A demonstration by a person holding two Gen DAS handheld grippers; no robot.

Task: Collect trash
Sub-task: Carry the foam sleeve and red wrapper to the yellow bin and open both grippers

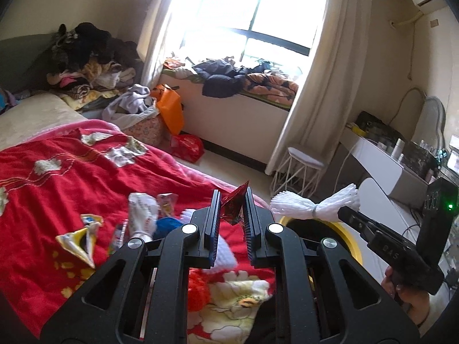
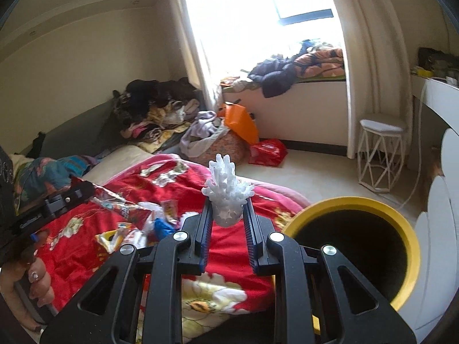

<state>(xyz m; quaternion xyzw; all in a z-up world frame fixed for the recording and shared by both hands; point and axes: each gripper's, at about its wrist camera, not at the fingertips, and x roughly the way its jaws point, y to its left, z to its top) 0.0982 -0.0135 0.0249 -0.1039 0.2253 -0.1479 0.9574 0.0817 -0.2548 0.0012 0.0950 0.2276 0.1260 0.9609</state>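
Left wrist view: left gripper (image 1: 233, 210), matte black with ribbed blue pads, nearly closed and pinching a crumpled red foil wrapper (image 1: 234, 207), shiny and creased, poking above the fingertips. Below, red quilt (image 1: 71, 177), soft, floral print, on the bed. Loose on the quilt: twisted yellow-white snack wrapper (image 1: 81, 236), crinkled white packet (image 1: 143, 213), small printed sachet (image 1: 167, 200), a blue item (image 1: 169, 225) half hidden behind the gripper, hard to identify. At right, right gripper (image 1: 342, 212) seen side-on, in a hand (image 1: 407, 289) cut off by the frame edge, clamping a white foam net sleeve (image 1: 315, 205), ribbed, flared at both ends, cinched at the middle. Yellow-rimmed bin (image 1: 348, 236) just beyond the bed edge, round, dark inside, mostly hidden by both grippers. Right wrist view: jaws narrowly apart, closed on the foam net, its frilly strands sticking up; bin fully visible at lower right, beside the quilt edge. Other hand (image 2: 37, 281) and left gripper body at left edge, partly cropped; wrapper there blends into the quilt. White wire-frame stool (image 2: 380, 154) on pale floor. Window blown out by glare.
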